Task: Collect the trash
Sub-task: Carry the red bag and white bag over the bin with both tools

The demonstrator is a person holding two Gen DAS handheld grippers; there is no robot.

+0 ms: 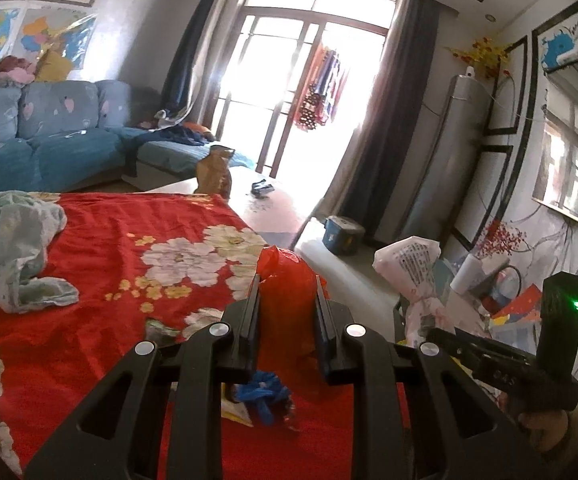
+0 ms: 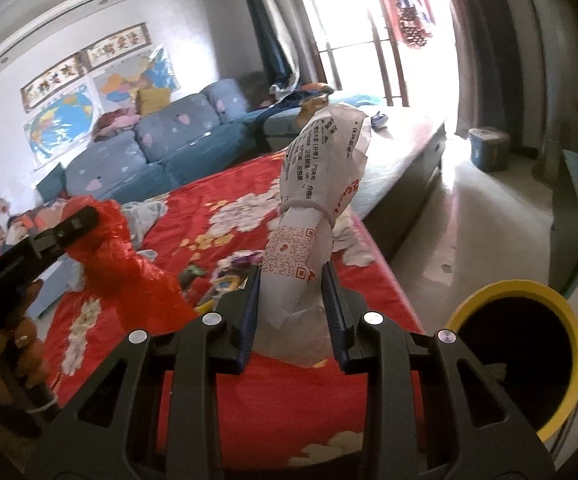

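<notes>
Red floral bed [image 1: 101, 240] below me; left gripper [image 1: 287, 300] jaws clamp red bag [image 1: 285, 276], right gripper [image 2: 291, 300] jaws clamp white bag [image 2: 321, 168] upright, yellow-rimmed bin [image 2: 569, 320] lying nearer, just right of right jaws.

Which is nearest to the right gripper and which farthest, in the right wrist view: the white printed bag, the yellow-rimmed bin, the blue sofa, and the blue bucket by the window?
1. White printed bag, clamped in the right gripper.
2. Yellow-rimmed bin, low on the right.
3. Blue sofa, beyond the red bedspread, left, and blue bucket, far right: too close to call.
</notes>
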